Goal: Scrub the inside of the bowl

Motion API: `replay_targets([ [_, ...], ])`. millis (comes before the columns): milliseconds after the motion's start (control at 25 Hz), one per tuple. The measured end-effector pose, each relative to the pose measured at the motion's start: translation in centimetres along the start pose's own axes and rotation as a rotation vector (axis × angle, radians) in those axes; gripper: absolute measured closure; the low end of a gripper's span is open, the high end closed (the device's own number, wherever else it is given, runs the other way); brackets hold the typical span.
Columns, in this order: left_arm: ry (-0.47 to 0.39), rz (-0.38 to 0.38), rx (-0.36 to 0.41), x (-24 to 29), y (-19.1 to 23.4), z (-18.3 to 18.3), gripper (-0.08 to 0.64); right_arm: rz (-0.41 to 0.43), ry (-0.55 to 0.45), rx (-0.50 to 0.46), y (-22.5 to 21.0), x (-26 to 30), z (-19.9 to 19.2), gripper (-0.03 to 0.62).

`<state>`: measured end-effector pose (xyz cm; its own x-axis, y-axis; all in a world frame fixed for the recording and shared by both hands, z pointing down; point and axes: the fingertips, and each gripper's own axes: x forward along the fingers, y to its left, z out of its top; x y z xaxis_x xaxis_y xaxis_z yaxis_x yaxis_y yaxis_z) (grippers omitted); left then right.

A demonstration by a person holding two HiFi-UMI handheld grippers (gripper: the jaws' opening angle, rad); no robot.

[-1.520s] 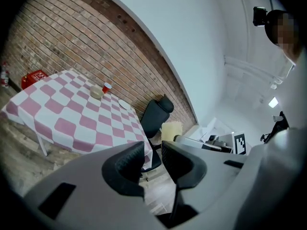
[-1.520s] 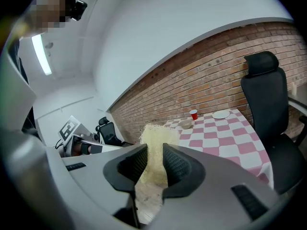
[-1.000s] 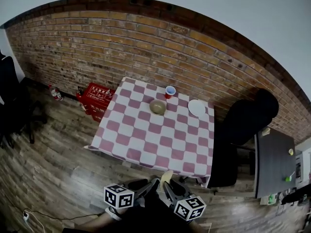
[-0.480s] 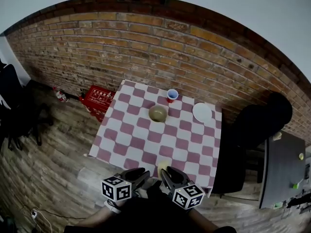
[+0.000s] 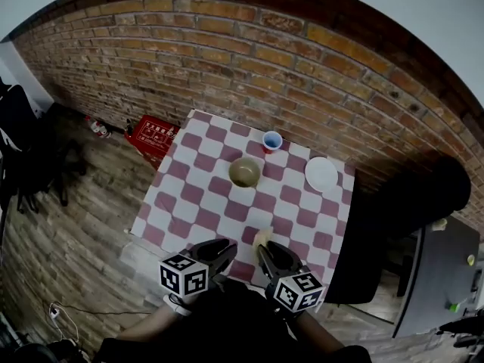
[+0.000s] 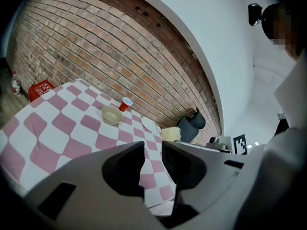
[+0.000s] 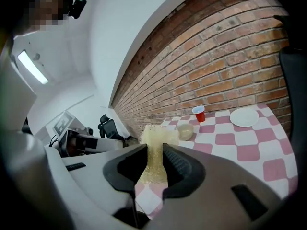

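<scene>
Fingers (image 6: 124,164) of the left gripper (image 6: 153,146) are held a narrow gap apart and nothing is gripped between them; only the checked tablecloth (image 6: 57,128) is seen through the gap. Between the fingers of the right gripper (image 7: 155,148) a yellow sponge (image 7: 156,135) is pinched, and its frayed top is left standing proud of the jaws. Both grippers are held over the near edge of the tablecloth, well apart from the bowl (image 5: 245,172), which stands upright toward the far side. The step in hand is therefore judged to be the reach toward it, with scrubbing not yet begun. For the step to be done well, the bowl's rim would best be steadied by the left gripper, since a light bowl on cloth is likely to slide or tip under sideways pressure. The sponge's free end should be brought down inside and worked round the wall and floor, with the pinch kept firm so that the sponge is not dragged out. On the floor to the left a red crate (image 5: 153,134) is seen, and its contents cannot be made out. The bowl appears empty, though any residue is too small to tell. Just beyond it to the right a red cup (image 5: 271,141) stands upright, its contents not readable. Further right a white plate (image 5: 321,175) lies bare.
</scene>
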<state>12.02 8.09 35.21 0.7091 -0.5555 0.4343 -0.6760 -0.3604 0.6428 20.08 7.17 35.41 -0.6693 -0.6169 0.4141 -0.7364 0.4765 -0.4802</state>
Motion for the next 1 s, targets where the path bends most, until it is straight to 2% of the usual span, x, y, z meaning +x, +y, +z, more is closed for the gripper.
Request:
replay_targets([
  [280,0.011,0.019,-0.01,-0.2,3.7,2.8,0.44,-0.054,0.004,0.024,-1.7,2.8,1.2,0.482],
  [440,0.028,-0.024,0.001,0.2,6.0,5.1,0.44,-0.107,-0.02,0.055,-1.6,5.1,2.2,0.482],
  [600,0.041,-0.068,-0.005,0.2,8.3,7.0,0.44,-0.158,0.0,0.081,-0.8,7.3,2.0,0.482],
  [840,0.073,-0.122,-0.039,0.7,11.7,8.1,0.44,-0.23,0.009,0.068,-1.1,10.4,3.1,0.482],
  [1000,0.115,-0.139,-0.017,1.6,13.5,8.7,0.44,-0.269,0.001,0.029,-1.7,11.8,4.3,0.482],
])
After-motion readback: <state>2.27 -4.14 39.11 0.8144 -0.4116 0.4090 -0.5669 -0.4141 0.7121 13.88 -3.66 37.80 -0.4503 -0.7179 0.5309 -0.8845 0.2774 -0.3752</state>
